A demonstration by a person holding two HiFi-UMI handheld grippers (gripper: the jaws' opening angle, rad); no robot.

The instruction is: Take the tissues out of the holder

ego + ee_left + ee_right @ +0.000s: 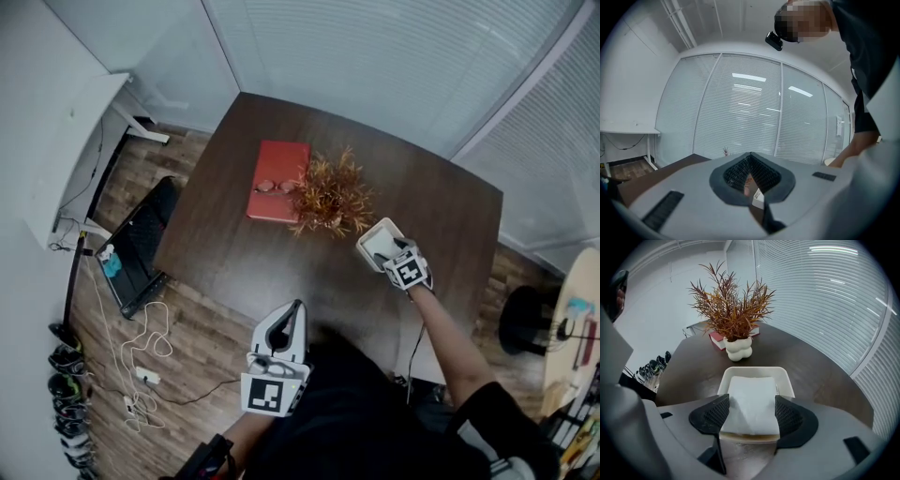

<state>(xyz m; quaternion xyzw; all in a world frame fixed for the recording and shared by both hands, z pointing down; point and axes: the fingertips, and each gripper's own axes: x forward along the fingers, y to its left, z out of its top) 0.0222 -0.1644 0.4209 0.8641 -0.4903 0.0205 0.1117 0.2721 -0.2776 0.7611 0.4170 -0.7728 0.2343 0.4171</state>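
A white tissue holder (754,371) stands on the dark table, close in front of the potted plant, with a flat stack of white tissues (752,401) in it. My right gripper (752,398) hangs over the holder's near end. Its jaws stand wide, one on each side of the stack, and I see no pinch on the tissues. In the head view the holder (367,251) is at the table's right, under the right gripper (388,251). My left gripper (296,307) hovers at the table's near edge, jaws together and empty; its own view shows the tips (750,154) meeting.
A plant with orange-brown leaves (330,197) in a lumpy white vase (738,348) stands mid-table. A red book (278,180) lies behind it. The dark table (234,253) has a near edge by the left gripper. Cables and shoes lie on the floor at left.
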